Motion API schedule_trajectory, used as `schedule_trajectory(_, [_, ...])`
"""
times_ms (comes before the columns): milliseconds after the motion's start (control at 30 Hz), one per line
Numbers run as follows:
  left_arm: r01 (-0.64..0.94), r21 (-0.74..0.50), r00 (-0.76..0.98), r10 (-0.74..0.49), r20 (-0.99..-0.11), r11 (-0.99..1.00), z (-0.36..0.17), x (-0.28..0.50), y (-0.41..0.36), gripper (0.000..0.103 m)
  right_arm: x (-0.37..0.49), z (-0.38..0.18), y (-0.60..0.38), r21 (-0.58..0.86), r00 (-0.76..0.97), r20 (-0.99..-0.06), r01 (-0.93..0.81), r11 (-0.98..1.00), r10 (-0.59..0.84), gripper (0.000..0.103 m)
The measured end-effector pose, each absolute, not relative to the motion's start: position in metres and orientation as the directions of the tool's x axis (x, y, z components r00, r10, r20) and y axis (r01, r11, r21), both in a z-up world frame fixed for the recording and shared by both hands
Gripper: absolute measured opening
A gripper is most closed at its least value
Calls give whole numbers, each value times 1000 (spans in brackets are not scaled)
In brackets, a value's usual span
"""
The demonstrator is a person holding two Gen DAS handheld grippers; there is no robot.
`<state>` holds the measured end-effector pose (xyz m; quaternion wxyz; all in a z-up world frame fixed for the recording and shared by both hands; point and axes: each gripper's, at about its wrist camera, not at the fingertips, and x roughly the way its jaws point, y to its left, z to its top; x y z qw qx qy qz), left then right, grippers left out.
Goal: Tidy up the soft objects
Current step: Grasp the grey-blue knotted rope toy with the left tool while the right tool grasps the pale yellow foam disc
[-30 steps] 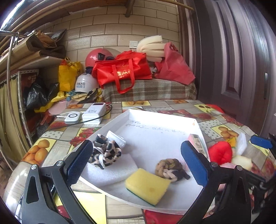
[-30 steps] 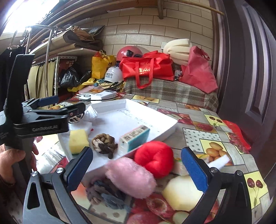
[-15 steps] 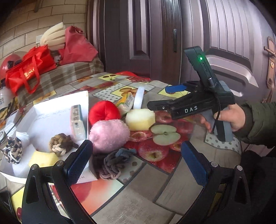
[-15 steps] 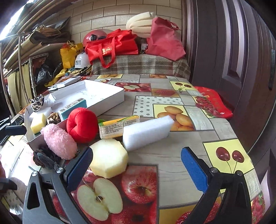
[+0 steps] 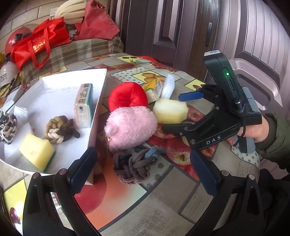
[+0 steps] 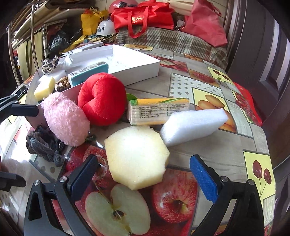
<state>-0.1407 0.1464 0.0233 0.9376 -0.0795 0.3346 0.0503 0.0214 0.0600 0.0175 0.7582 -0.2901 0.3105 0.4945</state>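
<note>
The counter [image 6: 208, 156] has a shiny cloth with pictures of apples, cherries and oranges on it. A white tray [image 5: 101, 94] sits on the counter. Inside it lie a yellow sponge [image 5: 36, 151], a brown rope knot [image 5: 60, 128], a spotted scrunchie [image 5: 7, 127] and a small teal box [image 5: 84, 105].

Just outside the tray sit the other soft things. A pink fluffy ball [image 5: 130, 127] touches a red plush toy [image 5: 127, 96]. A grey rope knot [image 5: 134, 163] lies just in front of the pink ball. A pale yellow sponge [image 6: 136, 156] is near a white foam block [image 6: 194, 123] and a yellow tissue pack [image 6: 157, 110].

The left gripper [image 5: 143, 172] hangs over the grey rope knot. Its fingers [image 5: 82, 169] are spread wide and hold nothing. The right gripper [image 6: 143, 176] hangs over the pale yellow sponge. Its fingers [image 6: 203, 177] are spread wide too and are not touching it. A hand [image 5: 257, 130] in a green sleeve holds the right gripper.

Behind the counter is a checked cloth [image 6: 181, 41] with red bags [image 6: 143, 16] on it. There is a dark door [image 5: 163, 27] and a brick wall [image 5: 36, 7].
</note>
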Motion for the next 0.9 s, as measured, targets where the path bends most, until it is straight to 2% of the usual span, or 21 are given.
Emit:
schedule_trajectory(133, [-107,-94,774,23,-633,990,23,-142,140,103,18,17,64,-134,305,-761,-937,322,573,94])
schedule_trajectory(233, [-37,-36,751,4,-661,999,20,-134,118,103,21,16,65,-114,286,-768,-942,316,574,83])
schedule_trajectory(367, [-91,40,697,92,-711,995,10,-123,111,103,24,17,63,-91,275,-768,-941,325,578,72])
schedule_trajectory(567, [-142,-50,719,68,-692,989,11,-131,133,103,28,17,63,-72,270,-772,-937,343,576,72])
schedule_trajectory(900, [-184,-7,666,120,-736,983,3,-113,130,100,31,16,64,-55,257,-780,-937,346,571,74])
